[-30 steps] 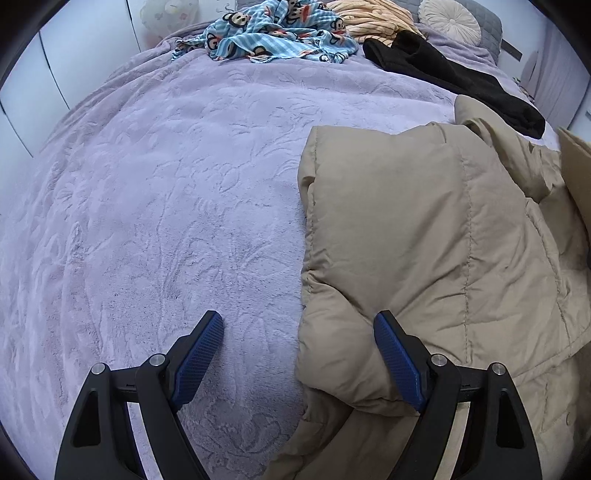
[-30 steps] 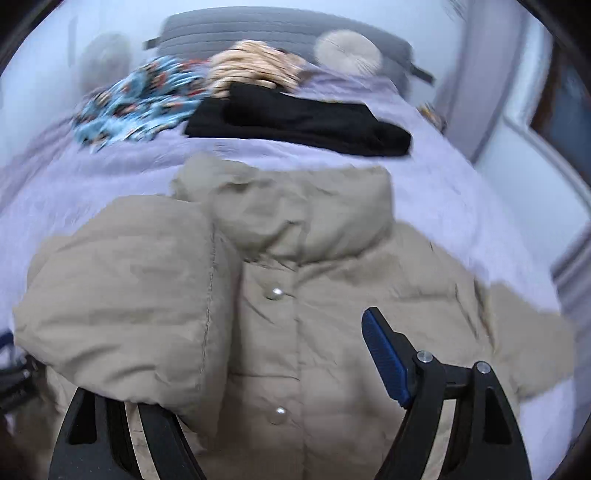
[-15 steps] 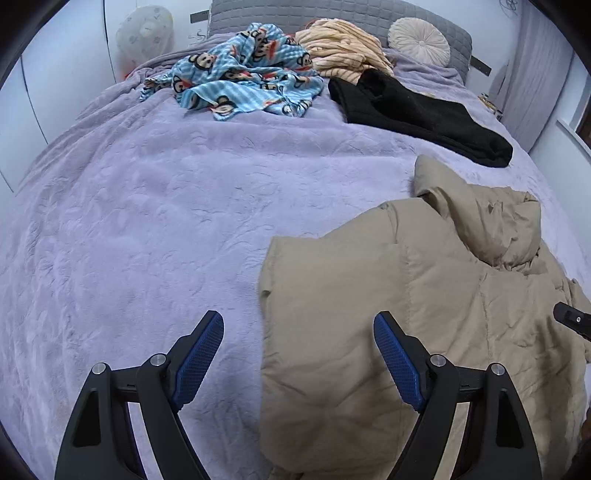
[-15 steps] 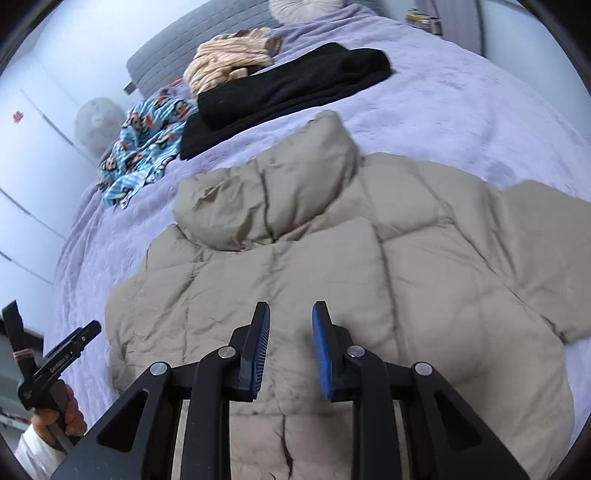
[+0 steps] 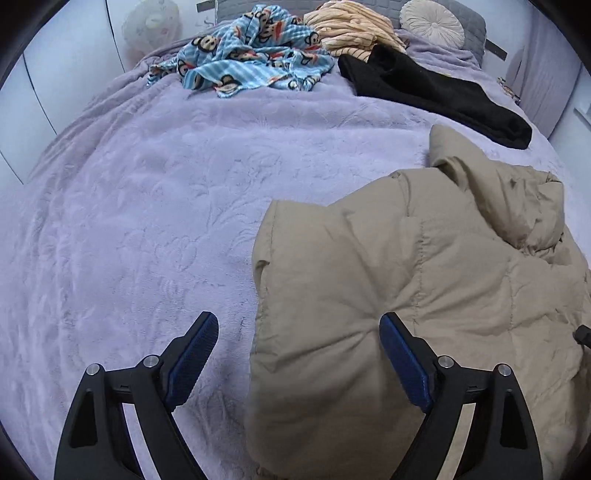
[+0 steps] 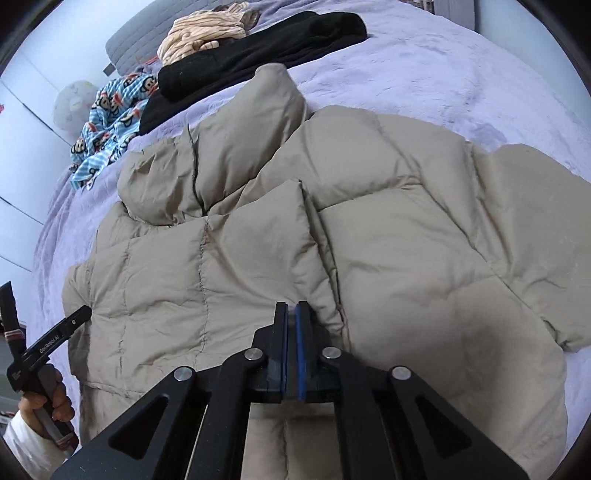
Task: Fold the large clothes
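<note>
Left wrist view: the left gripper [image 5: 299, 339] hangs with its blue-padded jaws spread wide and nothing between them, straddling the near left edge of the puffy beige quilted down jacket [image 5: 424, 295]. The jacket lies on the lilac plush bedspread [image 5: 147, 221], filling the right half of the view, with its collar end pointing toward the headboard, so its long axis runs from near to far. Beyond it lie a black garment [image 5: 436, 92], a blue monkey-print cloth [image 5: 251, 59], a striped peach garment [image 5: 351, 29] and a round cream cushion [image 5: 432, 22].

Right wrist view: the right gripper [image 6: 291, 325] has its jaws pressed together over the jacket [image 6: 369, 240]; no fabric is visibly pinched between them. One sleeve is folded across the front, the other spread to the right. The left gripper [image 6: 48, 343] sits at the jacket's left edge, held by the person's left hand [image 6: 51, 402].
</note>
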`<state>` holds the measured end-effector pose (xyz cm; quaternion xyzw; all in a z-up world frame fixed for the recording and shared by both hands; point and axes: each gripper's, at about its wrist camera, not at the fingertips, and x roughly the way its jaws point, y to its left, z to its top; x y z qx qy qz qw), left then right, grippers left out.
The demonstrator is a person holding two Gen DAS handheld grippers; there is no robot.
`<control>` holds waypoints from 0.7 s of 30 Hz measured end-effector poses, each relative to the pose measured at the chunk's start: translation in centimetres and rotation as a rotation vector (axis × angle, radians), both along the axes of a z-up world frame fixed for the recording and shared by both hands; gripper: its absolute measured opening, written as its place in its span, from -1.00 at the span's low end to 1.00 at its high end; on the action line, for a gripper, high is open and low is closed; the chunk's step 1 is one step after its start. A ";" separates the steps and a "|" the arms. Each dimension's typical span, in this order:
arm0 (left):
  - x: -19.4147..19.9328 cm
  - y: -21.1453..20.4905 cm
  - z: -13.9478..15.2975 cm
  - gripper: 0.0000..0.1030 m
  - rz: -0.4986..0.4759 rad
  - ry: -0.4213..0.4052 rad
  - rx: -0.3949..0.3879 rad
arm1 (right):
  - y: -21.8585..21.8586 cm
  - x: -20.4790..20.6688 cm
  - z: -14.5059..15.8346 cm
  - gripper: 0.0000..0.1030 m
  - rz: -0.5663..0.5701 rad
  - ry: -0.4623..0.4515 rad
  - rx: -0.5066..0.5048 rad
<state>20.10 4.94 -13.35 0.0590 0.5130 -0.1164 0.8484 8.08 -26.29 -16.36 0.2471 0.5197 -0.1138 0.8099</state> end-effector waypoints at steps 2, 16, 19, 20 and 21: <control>-1.2 0.0 1.5 0.75 -0.008 -0.015 -0.008 | -0.7 -1.1 0.6 -0.89 -0.016 -0.012 0.051; -10.6 -6.5 5.2 1.00 -0.060 -0.008 -0.057 | -3.8 -11.0 1.1 0.15 -0.177 0.001 0.261; -11.9 -8.9 5.3 1.00 -0.095 -0.017 -0.046 | -5.0 -12.4 1.5 0.19 -0.191 -0.006 0.262; -12.2 -9.8 5.3 1.00 -0.108 -0.018 -0.033 | -5.5 -13.1 1.7 0.22 -0.199 -0.011 0.262; -12.4 -10.6 5.3 1.00 -0.119 -0.014 -0.021 | -6.3 -13.8 1.9 0.28 -0.207 -0.018 0.266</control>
